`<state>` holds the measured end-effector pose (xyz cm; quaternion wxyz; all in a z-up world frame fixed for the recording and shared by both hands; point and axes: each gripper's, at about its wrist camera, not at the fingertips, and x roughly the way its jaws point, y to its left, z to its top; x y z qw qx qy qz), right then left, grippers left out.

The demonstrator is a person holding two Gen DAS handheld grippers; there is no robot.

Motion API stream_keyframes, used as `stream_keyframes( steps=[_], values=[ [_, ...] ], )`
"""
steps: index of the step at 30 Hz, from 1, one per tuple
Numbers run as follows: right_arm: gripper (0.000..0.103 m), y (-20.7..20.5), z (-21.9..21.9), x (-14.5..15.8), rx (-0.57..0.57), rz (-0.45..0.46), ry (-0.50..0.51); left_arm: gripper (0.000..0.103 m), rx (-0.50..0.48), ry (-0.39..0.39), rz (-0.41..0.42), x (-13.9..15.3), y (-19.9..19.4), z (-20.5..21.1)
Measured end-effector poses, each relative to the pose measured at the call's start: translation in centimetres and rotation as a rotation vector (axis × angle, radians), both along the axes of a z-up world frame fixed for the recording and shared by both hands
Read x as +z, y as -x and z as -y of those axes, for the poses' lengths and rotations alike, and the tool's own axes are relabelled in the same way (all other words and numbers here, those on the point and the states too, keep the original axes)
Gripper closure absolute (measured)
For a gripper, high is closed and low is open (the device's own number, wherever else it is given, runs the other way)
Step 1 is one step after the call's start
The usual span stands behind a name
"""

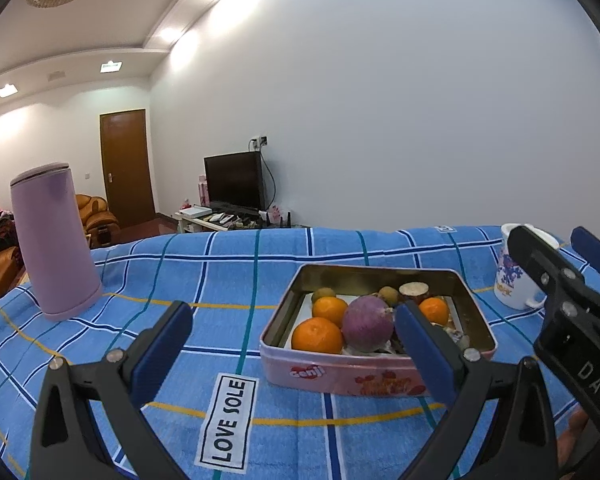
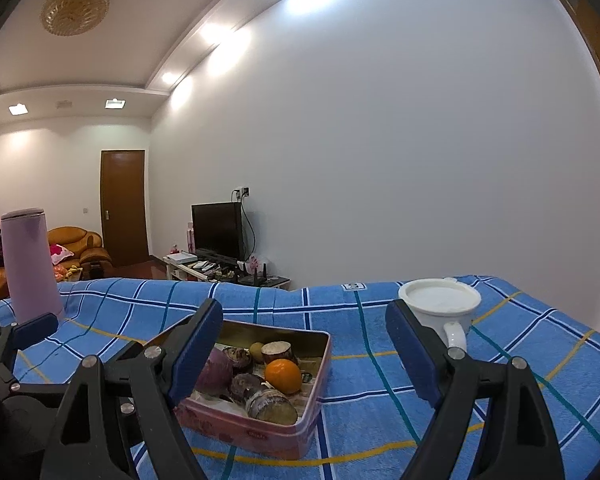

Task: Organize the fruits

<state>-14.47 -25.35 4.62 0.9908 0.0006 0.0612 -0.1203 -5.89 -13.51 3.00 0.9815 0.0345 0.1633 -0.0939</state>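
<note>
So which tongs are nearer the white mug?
Right. The right tongs have the white mug just beyond their right finger; the left tongs sit further left, before the tin.

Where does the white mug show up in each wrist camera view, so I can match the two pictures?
Left wrist view: white mug at the far right, partly behind the right gripper.
Right wrist view: the mug right of centre, just behind the right-hand fingertip.
Shared landmark: the pink tin of fruit, left of the mug in both.

- A big white wall (image 1: 380, 100) fills the right side.
- A brown door (image 1: 126, 166) stands far left.
- A black TV (image 1: 234, 180) sits mid-frame.
- Ceiling lights (image 2: 116, 103) glow upper left.
</note>
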Motion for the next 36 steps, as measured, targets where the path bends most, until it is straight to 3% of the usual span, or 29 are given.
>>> stream_keyframes(
  steps=[36],
  values=[
    [0.018,0.48,-0.19,0.24,-0.012,0.012,0.016,0.000,-0.008,0.000,-0.005,-0.08,0.31,-0.02]
  ],
)
